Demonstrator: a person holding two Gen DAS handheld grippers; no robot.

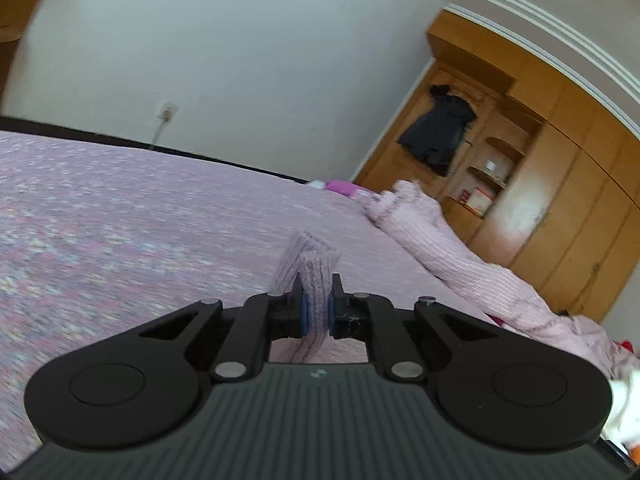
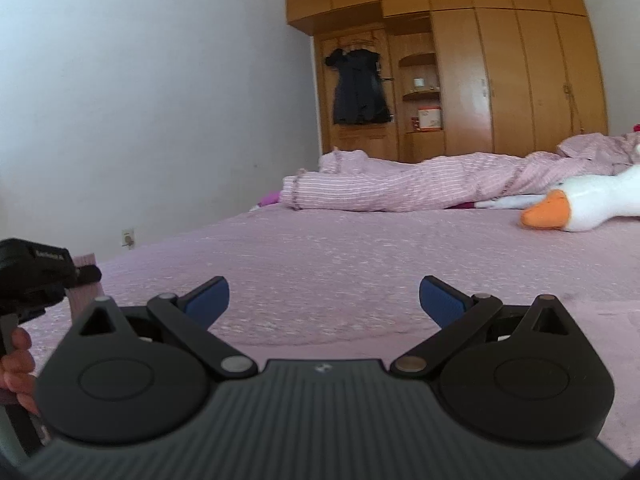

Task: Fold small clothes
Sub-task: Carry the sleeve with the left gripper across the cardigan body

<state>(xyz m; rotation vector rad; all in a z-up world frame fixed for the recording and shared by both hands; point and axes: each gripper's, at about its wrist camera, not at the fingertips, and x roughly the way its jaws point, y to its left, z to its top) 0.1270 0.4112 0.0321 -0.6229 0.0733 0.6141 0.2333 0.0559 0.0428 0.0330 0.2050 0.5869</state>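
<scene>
Left claw [image 1: 318,312] is clamped on a pink knit [image 1: 310,264] held above the bed [image 1: 120,220]; its lower part is hidden behind the claw body. Right claw [image 2: 324,300] is spread wide with nothing in it, and the frame edge cuts off most of the hand [image 2: 16,364].

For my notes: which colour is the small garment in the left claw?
Pale pink ribbed knit, clearest in the left wrist view.

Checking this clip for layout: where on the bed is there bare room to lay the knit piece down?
Free: the bedspread ahead of the open right claw, up to the rumpled duvet. Crowded: the far end, with the duvet and the goose toy. The left claw grips the pink knit piece.
</scene>
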